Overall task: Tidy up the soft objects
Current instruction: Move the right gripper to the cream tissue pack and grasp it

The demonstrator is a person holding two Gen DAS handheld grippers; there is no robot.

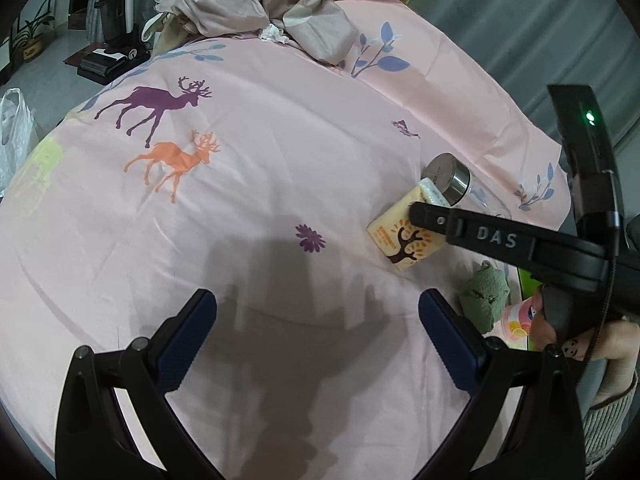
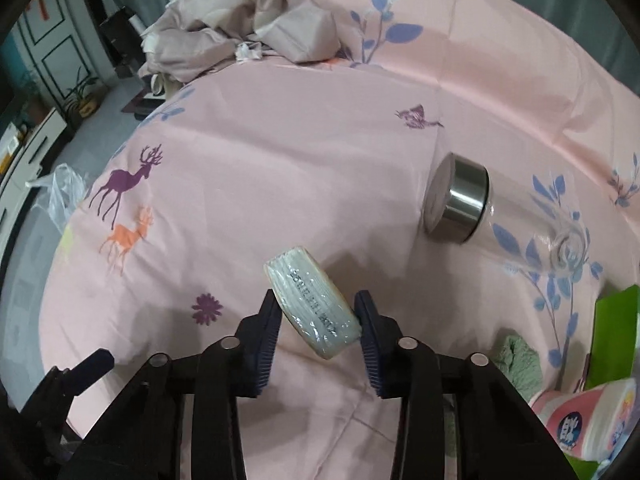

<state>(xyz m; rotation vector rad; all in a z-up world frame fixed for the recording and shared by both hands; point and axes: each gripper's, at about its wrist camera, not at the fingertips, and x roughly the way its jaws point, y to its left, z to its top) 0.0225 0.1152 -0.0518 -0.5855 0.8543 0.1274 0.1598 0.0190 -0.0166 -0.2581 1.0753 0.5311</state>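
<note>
My right gripper (image 2: 318,314) is shut on a tissue pack (image 2: 314,304) wrapped in clear plastic and holds it over the pink bedsheet (image 2: 280,152). In the left wrist view the same pack (image 1: 406,228) shows its yellow face with a tree print, with the right gripper's finger across it. My left gripper (image 1: 316,328) is open and empty above the bare pink sheet (image 1: 240,200). A green plush toy (image 1: 486,294) lies to its right, and it also shows in the right wrist view (image 2: 520,362). A pink tissue pack (image 2: 588,420) lies at the lower right.
A glass bottle with a steel cap (image 2: 460,200) lies on its side on the sheet, just beyond the held pack. Crumpled beige fabric (image 1: 256,4) is piled at the far end of the bed. A plastic bag (image 1: 14,128) is off the left edge.
</note>
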